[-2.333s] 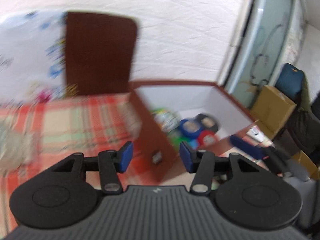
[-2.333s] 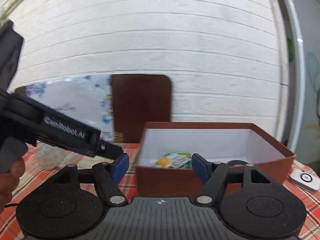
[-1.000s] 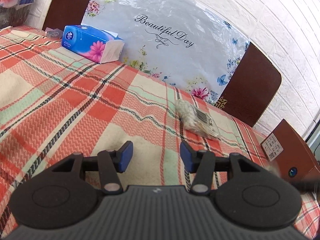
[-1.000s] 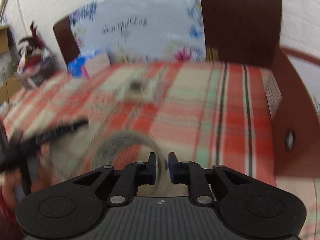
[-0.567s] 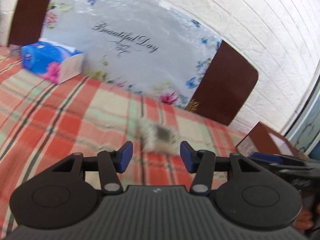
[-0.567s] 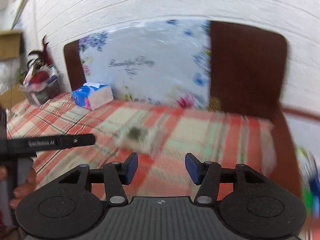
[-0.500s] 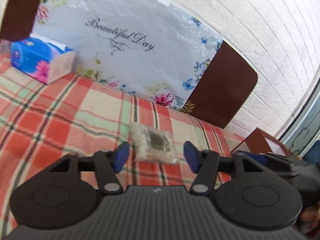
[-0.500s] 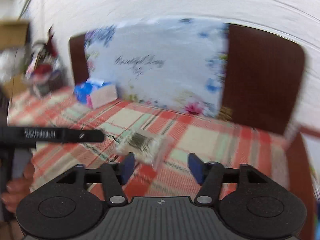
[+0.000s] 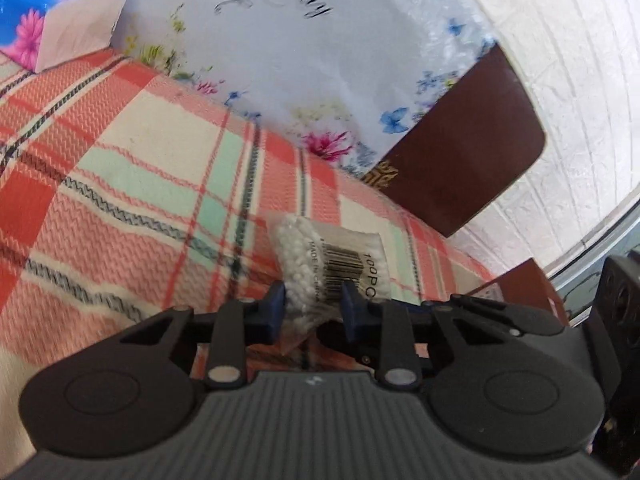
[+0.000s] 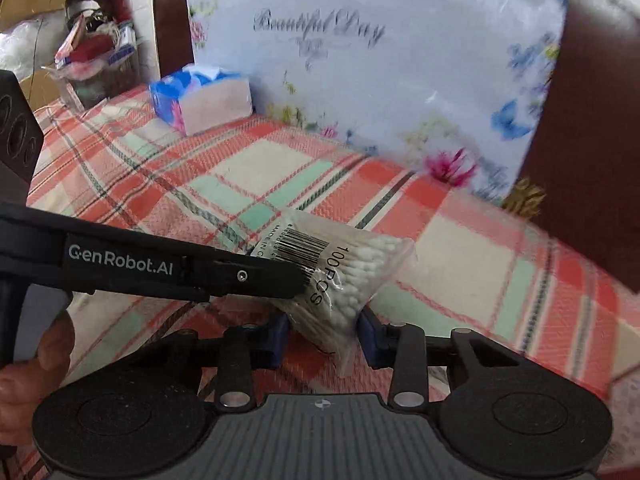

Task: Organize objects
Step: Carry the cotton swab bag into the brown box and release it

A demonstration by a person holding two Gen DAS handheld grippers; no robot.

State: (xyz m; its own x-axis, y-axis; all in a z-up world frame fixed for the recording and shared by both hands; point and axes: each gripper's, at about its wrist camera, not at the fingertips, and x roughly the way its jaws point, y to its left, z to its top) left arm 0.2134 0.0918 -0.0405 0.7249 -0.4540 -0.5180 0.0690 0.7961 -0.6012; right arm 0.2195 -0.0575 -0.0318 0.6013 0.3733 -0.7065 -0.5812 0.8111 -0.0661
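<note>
Nearest each lens, a bag of cotton swabs (image 9: 328,268) is seen between the jaws of both tools. The left gripper (image 9: 313,312) is closing, its blue pads pressed on the bag's near end. The right gripper (image 10: 323,334) is also closing about the bag's lower corner; firm contact cannot be told. The bag appears raised just above the plaid-clothed counter (image 9: 120,200). For a sound grasp, the swab bundle, not the loose film, should be pinched, and one tool released before transport. Right of the bag, a brown box (image 9: 520,284) is judged the destination. Beyond the bag, a tissue box (image 10: 200,100), a floral plastic sheet (image 10: 380,60), a brown chair back (image 9: 460,160) and a white brick-pattern wall (image 9: 580,60) are shown.
</note>
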